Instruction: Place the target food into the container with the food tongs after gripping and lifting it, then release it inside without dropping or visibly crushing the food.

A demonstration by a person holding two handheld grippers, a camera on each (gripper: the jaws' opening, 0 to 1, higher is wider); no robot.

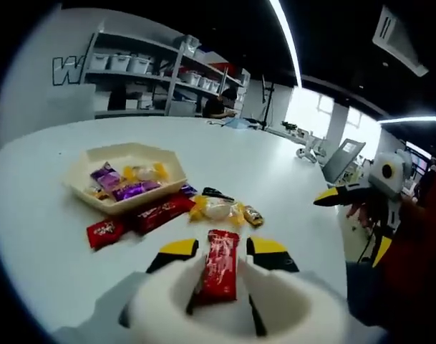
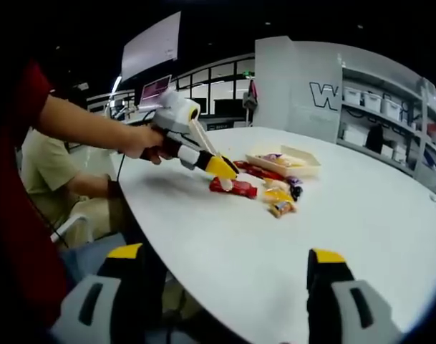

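Notably, the left gripper point(image 1: 223, 252) sat with its yellow-tipped jaws closed on a red wrapped bar point(image 1: 220, 264), the packet pinched upright between them and, in the right gripper view, hanging just above the white table point(image 2: 275, 236), on the near side of the container. We took the cream tray point(image 1: 135, 175) as our landmark: it already held purple and yellow sweets, and a loose scatter lay along its near edge, two red packets point(image 1: 135, 218), a yellow-wrapped sweet point(image 1: 218, 208) and a small dark one beside it. The right gripper point(image 2: 228, 269) hung well back from the tray with its jaws wide apart and nothing between them, low over bare tabletop. We judged the main risk to be the grip itself: the bar looked held by its upper part with most of its length below the tips, so a tilt or a quick swing toward the tray might let the slick wrapper slide out short of the rim. Squeezing harder to prevent that could dent the bar visibly. A second hazard, as we read it, was the scatter between bar and tray; a low carry could drag the dangling end through those packets and knock them about. Releasing over the tray's sloped wall rather than its middle might also let the bar tip back out.
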